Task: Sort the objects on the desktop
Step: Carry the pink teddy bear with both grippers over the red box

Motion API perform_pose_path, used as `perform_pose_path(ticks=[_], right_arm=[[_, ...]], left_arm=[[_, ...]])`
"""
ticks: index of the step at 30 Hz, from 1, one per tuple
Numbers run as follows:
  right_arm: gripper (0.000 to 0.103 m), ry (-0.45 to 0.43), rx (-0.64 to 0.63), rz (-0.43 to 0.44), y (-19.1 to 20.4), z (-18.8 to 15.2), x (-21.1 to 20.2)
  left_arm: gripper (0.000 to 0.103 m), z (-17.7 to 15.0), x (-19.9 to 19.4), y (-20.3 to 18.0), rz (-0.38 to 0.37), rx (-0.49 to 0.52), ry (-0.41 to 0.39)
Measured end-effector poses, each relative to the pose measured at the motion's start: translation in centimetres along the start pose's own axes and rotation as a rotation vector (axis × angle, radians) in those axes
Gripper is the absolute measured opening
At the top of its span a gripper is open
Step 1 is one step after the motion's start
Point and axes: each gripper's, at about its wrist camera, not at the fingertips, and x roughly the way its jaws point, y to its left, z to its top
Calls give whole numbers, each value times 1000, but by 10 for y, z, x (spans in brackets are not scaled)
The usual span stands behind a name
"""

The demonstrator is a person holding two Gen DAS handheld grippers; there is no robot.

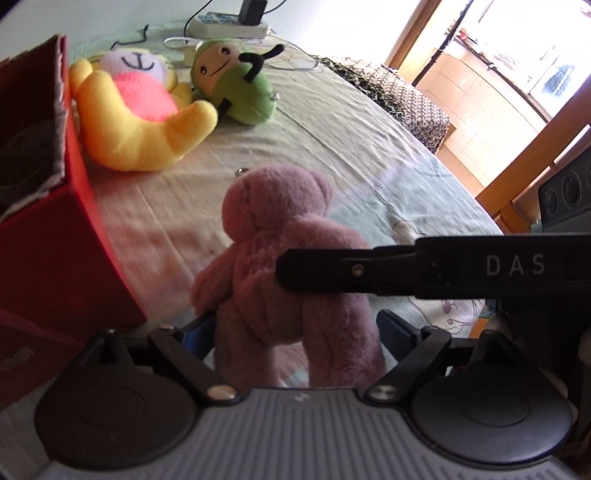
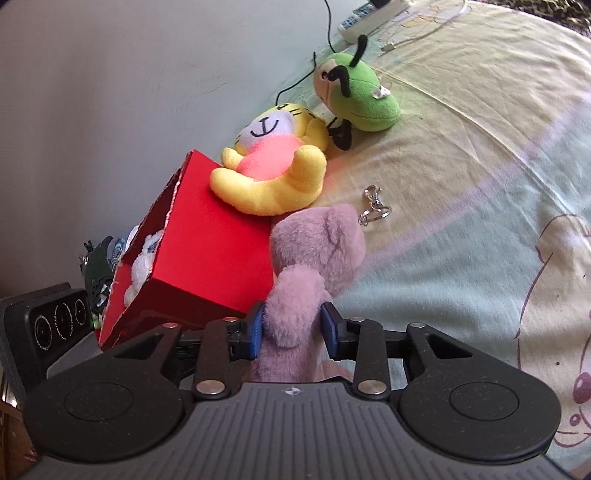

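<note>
plush pink bear [image 2: 314, 258] is hanging beside the red box [image 2: 207, 251], both grippers pinching it: right gripper [image 2: 291, 328] squeezing a limb, left gripper [image 1: 291, 332] flanking the legs. soft, light, compressible; torso is looking like the firmer hold.

- A pink plush toy [image 1: 288, 266] stands in the near centre on a pale cloth-covered tabletop [image 1: 369, 147].
- The left gripper [image 1: 295, 332] has its blue pads either side of the toy's legs, one at each flank.
- The right gripper [image 1: 424, 271], a black bar marked "DAS", reaches in from the right; its tip touches the toy's body.
- A red box [image 1: 70, 236] stands at the left, open at the top.
- Far left lie a yellow plush toy [image 1: 136, 122] and, just beside it, a green plush toy [image 1: 236, 88].
- A white power strip [image 1: 229, 26] lies at the far edge.
</note>
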Motion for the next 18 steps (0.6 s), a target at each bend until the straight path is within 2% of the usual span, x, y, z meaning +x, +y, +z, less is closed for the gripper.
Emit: perform_pose_path(ticks=[6,12,18], right_arm=[[35,-13,-86,16,23,-3,-23],[35,-48,-122,60,49,-5,-37],[35,-104,-178,127,83,2,-44]], left_arm=[[89,-4,-28,-14,-15,97,-41],[89,-5,-63,-9,-43,95,-104],[89,1,-105,-3,-27,88,-209]])
